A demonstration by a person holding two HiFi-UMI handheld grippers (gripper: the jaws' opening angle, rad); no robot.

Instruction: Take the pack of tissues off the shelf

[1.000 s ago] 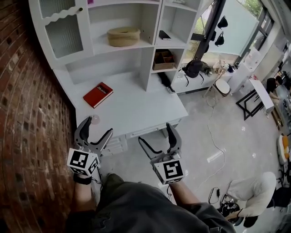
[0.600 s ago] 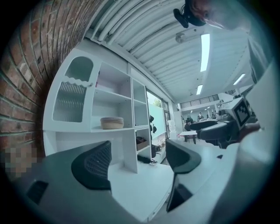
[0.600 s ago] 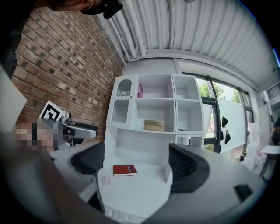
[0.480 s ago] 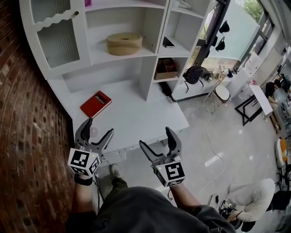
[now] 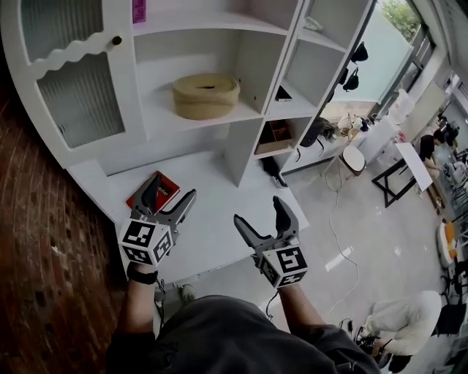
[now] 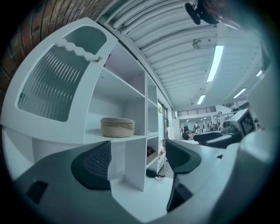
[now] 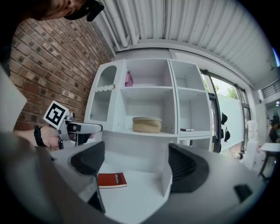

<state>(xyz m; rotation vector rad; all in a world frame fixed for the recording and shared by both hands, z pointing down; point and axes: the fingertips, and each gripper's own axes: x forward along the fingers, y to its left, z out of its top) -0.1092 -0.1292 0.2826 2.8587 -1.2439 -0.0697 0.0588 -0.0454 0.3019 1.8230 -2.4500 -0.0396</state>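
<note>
A pink pack (image 7: pixel 128 79), apparently the tissues, stands on the top shelf of the white shelf unit (image 7: pixel 175 94). The head view shows only its lower end (image 5: pixel 138 10) at the top edge. My left gripper (image 5: pixel 170 196) hovers open over the desk, above a red book, with nothing between its jaws (image 6: pixel 138 159). My right gripper (image 5: pixel 259 212) is open and empty too, near the desk's front edge, facing the shelves (image 7: pixel 136 166). Both are well below and in front of the pack. The right gripper view also catches the left gripper (image 7: pixel 76 127).
A round woven box (image 5: pixel 205 95) sits on the middle shelf. A red book (image 5: pixel 153 191) lies on the desk (image 5: pixel 212 219). A ribbed-glass cabinet door (image 5: pixel 80 95) is on the left, beside a brick wall (image 5: pixel 44 241). A person (image 5: pixel 409 329) crouches on the floor at lower right.
The view and both grippers have moved forward and up toward the shelf unit. The left gripper now hangs over the red book. Both stay open.
</note>
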